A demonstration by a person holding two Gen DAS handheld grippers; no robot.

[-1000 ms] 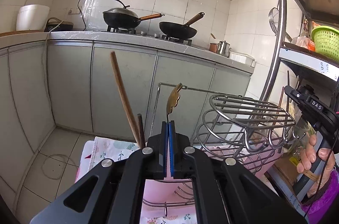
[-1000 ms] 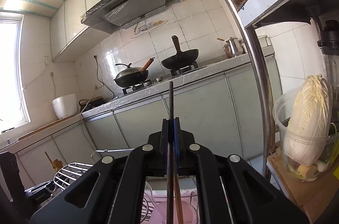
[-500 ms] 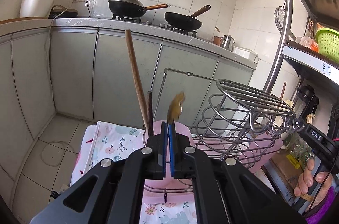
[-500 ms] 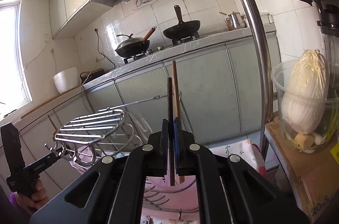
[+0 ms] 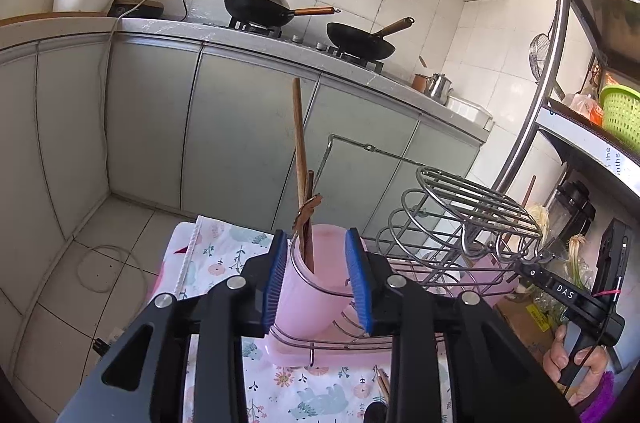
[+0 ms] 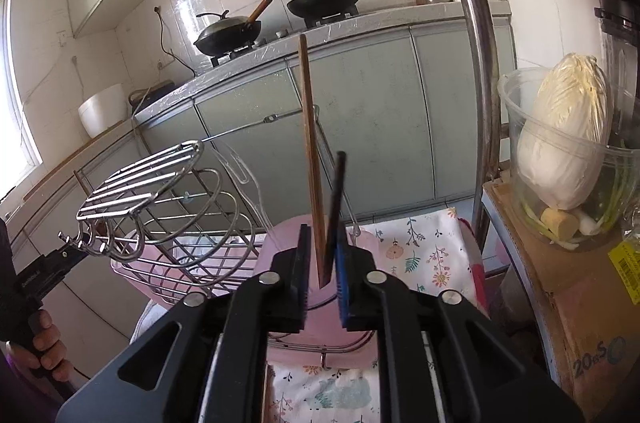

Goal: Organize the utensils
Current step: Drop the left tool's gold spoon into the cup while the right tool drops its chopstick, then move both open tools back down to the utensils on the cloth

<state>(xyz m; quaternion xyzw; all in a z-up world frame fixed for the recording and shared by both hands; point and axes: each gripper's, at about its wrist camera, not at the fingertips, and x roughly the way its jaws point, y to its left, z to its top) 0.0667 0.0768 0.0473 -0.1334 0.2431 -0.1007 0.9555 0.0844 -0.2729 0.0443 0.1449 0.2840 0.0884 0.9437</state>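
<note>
Both the left hand-held gripper (image 5: 318,279) and right hand-held gripper (image 6: 322,273) stand parted, gripping nothing.

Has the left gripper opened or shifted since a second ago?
Yes. The left gripper, shut then, is open now, and the pink cup sits higher between its fingers than before, so it tipped downward toward the cup.

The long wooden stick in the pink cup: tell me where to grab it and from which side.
Grip the long wooden stick on its bare upper shaft, coming from above. It stands nearly upright in the pink cup, its top well clear of the shorter dark stick and leaf-topped utensil. Lower down, those and the cup rim would probably crowd the fingers.
</note>
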